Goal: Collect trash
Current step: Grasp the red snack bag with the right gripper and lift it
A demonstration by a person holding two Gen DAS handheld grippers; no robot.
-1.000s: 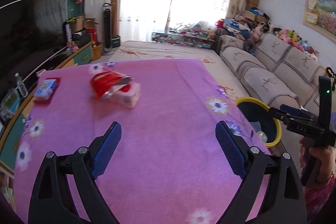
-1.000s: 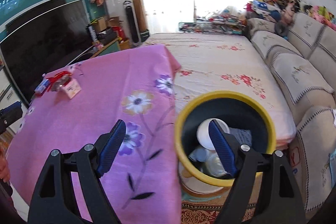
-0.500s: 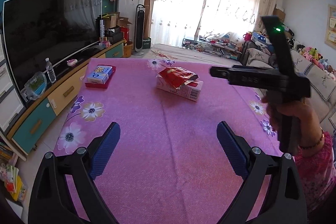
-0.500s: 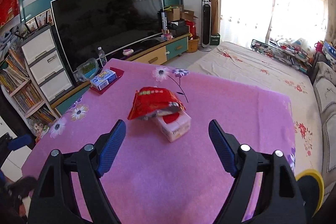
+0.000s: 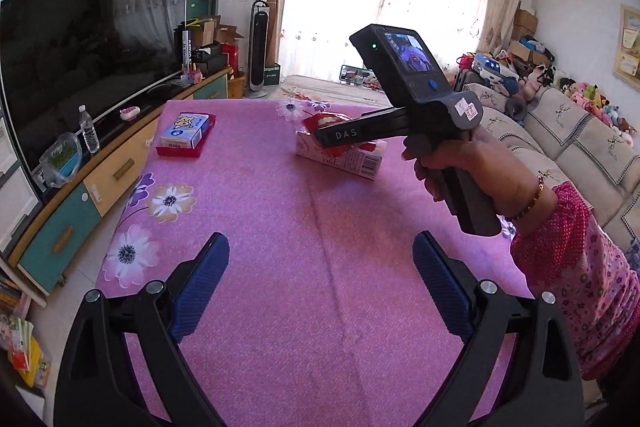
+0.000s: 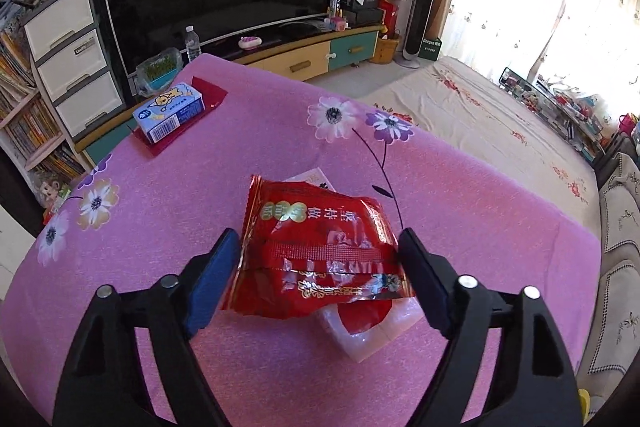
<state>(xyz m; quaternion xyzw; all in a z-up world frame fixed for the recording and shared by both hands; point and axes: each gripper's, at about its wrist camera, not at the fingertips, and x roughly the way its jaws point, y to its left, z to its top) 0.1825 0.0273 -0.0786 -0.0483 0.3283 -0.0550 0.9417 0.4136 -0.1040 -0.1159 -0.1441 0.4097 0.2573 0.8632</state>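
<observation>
Closing in with the right gripper (image 6: 318, 247) on the red snack wrapper (image 6: 320, 211), lying near the middle of the pink flowered table (image 6: 240, 147), on top of a white tissue pack (image 6: 372, 331). Jaws moderately wide and just now narrowing, with the wrapper between them: one pad at its left edge, the other at its right edge, touching or just beside. No crumpling of the foil visible, so probably no real pinch yet.

Worth noting for the coming squeeze: the wrapper directly ahead of and below the pads, tilted a little, its sealed band running left to right from pad to pad. Closing along that line means buckling the foil across its width, not nipping a thin edge. Likely fine for so light a bag, though a slip over the glossy surface seems possible, and so does snagging the tissue pack underneath.

Clearly nearer with the right hand (image 5: 472, 167), reaching out over the table. Waiting low at the near edge with the left gripper (image 5: 320, 267), spread wide, nothing between its pads, well apart from the wrapper.

Also on the table, far left: a blue box (image 6: 168, 115) on a red tray, untouched.
</observation>
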